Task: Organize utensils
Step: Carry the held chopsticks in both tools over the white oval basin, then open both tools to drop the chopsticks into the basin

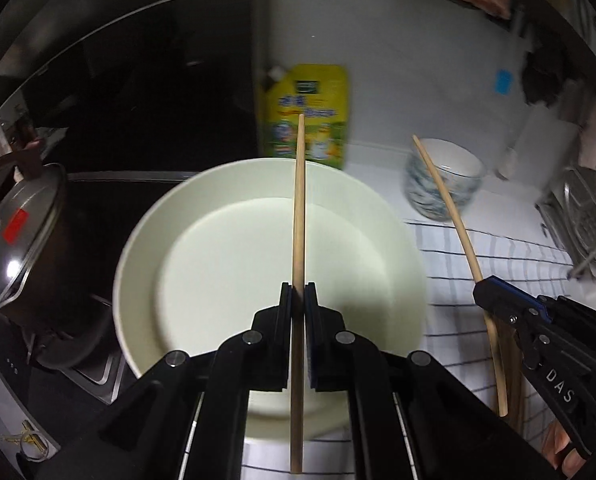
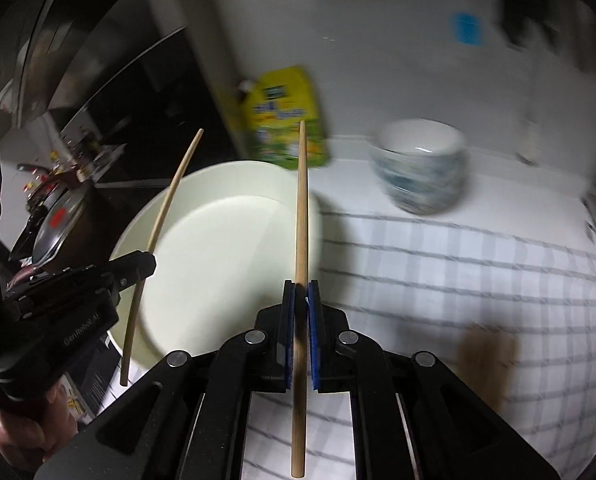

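Observation:
My left gripper (image 1: 297, 286) is shut on a wooden chopstick (image 1: 298, 208) that points forward over a big white plate (image 1: 226, 256). My right gripper (image 2: 300, 283) is shut on a second wooden chopstick (image 2: 301, 208), held above the plate's (image 2: 218, 264) right edge and the striped cloth. Each view shows the other tool: the right gripper (image 1: 483, 285) with its chopstick (image 1: 450, 200) at the right, the left gripper (image 2: 148, 261) with its chopstick (image 2: 170, 196) at the left. More brown wooden sticks (image 2: 486, 364) lie blurred on the cloth.
A stack of patterned bowls (image 1: 444, 178) stands on the white counter behind a checked cloth (image 2: 438, 280). A yellow-green pouch (image 1: 308, 114) leans at the wall. A lidded dark pot (image 1: 18, 236) sits on the stove at the left; a metal rack (image 1: 586, 216) is at the right.

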The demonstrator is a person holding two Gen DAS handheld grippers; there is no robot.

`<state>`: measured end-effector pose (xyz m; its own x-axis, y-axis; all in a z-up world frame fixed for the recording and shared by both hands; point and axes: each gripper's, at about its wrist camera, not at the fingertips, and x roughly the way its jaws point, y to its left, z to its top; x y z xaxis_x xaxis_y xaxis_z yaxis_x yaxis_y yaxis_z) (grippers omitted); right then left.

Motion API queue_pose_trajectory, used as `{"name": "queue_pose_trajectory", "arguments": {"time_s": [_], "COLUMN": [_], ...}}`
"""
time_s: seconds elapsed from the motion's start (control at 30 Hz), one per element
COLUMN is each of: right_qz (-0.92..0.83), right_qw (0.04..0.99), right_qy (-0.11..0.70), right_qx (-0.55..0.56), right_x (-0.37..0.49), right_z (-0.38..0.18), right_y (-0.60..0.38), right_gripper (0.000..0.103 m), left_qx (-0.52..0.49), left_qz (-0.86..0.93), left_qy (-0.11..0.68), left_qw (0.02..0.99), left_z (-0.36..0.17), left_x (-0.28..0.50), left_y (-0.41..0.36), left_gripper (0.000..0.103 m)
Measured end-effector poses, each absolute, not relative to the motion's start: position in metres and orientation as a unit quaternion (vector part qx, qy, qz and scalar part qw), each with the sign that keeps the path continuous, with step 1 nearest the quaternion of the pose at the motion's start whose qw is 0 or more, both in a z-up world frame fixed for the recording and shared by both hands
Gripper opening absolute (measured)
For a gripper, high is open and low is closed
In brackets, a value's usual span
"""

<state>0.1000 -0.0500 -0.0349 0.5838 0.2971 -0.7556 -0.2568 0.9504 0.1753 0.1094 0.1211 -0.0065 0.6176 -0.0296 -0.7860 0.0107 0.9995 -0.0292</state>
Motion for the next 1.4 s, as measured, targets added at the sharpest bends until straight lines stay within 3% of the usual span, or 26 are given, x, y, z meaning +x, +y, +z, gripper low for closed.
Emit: {"name": "queue_pose_trajectory", "arguments": {"time_s": [0.3,0.57,0.9,0.97,1.07,1.13,1.2,1.4], "right_qz": [0.166,0.132,0.109,0.106,0.104,0.104,0.106,0.108], "right_qw": [0.864,0.844,0.847,0.849,0.856,0.86,0.861,0.865], "right_qy": [0.474,0.518,0.519,0.516,0.504,0.498,0.495,0.487], "right_qx": [0.034,0.047,0.037,0.036,0.037,0.039,0.04,0.047], "right_x": [0.157,0.168,0.16,0.159,0.155,0.152,0.151,0.143], "right_z": [-0.068,-0.108,-0.109,-0.106,-0.098,-0.093,-0.088,-0.077], "right_y": [0.025,0.029,0.023,0.024,0.022,0.02,0.018,0.013], "right_gripper": [0.006,0.006,0.007,0.01,0.02,0.021,0.021,0.022], "left_qx": [-0.004,0.005,-0.003,-0.005,-0.005,-0.006,-0.008,-0.007], "left_qz": [-0.011,-0.02,-0.022,-0.019,-0.012,-0.006,-0.003,-0.001], "left_qy": [0.468,0.493,0.507,0.507,0.503,0.498,0.492,0.481], "left_qw": [0.884,0.87,0.862,0.862,0.864,0.867,0.871,0.877], "left_z": [-0.039,-0.07,-0.082,-0.081,-0.076,-0.07,-0.064,-0.047], "left_x": [0.148,0.154,0.159,0.157,0.155,0.153,0.15,0.145], "left_y": [0.165,0.18,0.188,0.191,0.194,0.197,0.2,0.2], "left_gripper": [0.007,0.007,0.007,0.013,0.03,0.042,0.048,0.051]}}
